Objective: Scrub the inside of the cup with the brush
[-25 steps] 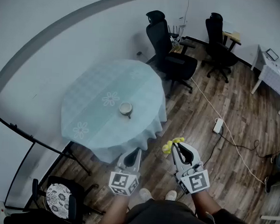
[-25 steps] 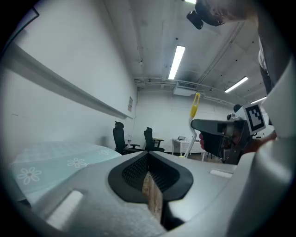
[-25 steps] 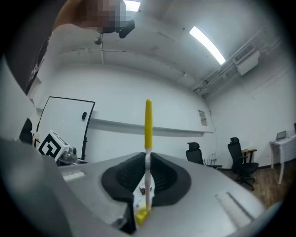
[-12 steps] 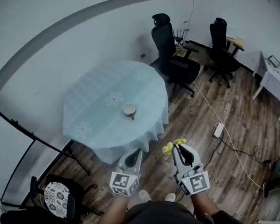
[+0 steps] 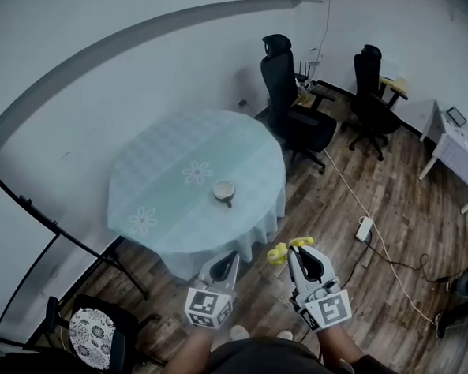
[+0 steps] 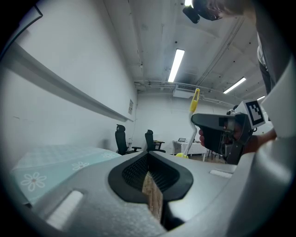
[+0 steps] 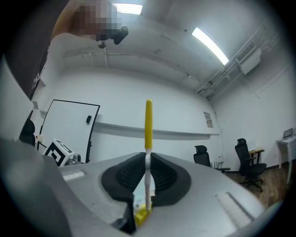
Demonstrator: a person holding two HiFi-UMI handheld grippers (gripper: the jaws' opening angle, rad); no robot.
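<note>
One cup (image 5: 223,191) stands on the table (image 5: 169,143), seemingly empty.

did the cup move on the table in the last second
No: the cup sits just right of the same flower print as before; only the view shifted.

Person: dark grey fabric top (image 5: 274,365); pale shoe toes (image 5: 238,332). Handheld matching pair, left gripper (image 5: 225,261) and right gripper (image 5: 296,254): light grey moulded plastic bodies, broad at the rear, tapering to two jaws; black ribbed rubber pads (image 6: 134,172) lining the jaws; each carries a white cube (image 5: 208,307) printed with black square markers on its faces
</note>
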